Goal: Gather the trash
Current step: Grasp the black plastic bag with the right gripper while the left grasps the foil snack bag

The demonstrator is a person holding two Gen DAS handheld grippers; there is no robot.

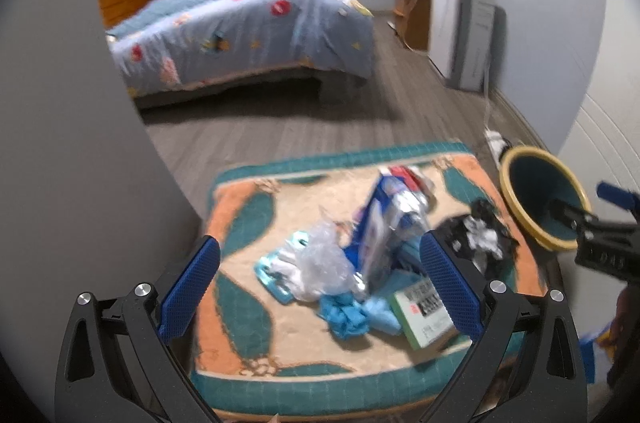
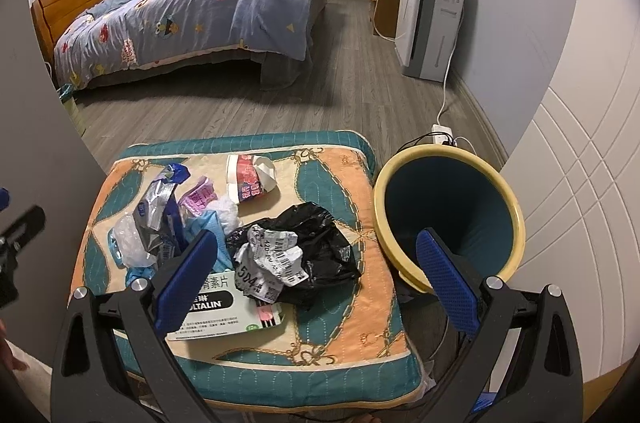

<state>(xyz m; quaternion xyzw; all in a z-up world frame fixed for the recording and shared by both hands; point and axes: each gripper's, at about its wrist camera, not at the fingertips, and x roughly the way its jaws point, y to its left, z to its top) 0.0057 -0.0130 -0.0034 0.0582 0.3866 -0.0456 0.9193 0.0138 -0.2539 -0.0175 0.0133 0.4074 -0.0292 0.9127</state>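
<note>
Crumpled black bag (image 2: pixel 316 243) and wrappers litter the cushion (image 2: pixel 352 339); left gripper (image 1: pixel 320 287) and right gripper (image 2: pixel 316 279) fingers spread apart.

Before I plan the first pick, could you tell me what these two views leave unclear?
- Trash bin bottom: right wrist view, hidden by its own wall and the right gripper.
- Medicine box label: partly covered by a blue finger.
- Trash under the black bag: covered.
- Left wrist view: motion blur smears the silver wrapper.
</note>
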